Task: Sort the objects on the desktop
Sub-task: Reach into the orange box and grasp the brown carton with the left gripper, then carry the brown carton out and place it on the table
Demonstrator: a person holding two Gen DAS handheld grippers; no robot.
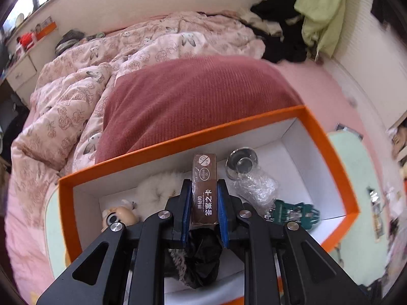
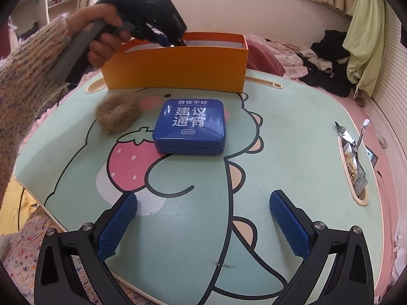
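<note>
My left gripper is shut on a brown card box and holds it above the inside of the orange box. In the box lie a white fluffy item, a small doll head, a black cloth, a glass lid, crumpled plastic wrap and a green packet. In the right wrist view, my right gripper is open and empty over the table. A blue tin and a brown fur ball lie in front of the orange box. The left gripper reaches over that box.
The low table carries a cartoon print and stands on a bed with a pink quilt and a red pillow. Snack wrappers lie in a slot at the table's right edge. Clothes are piled at the back right.
</note>
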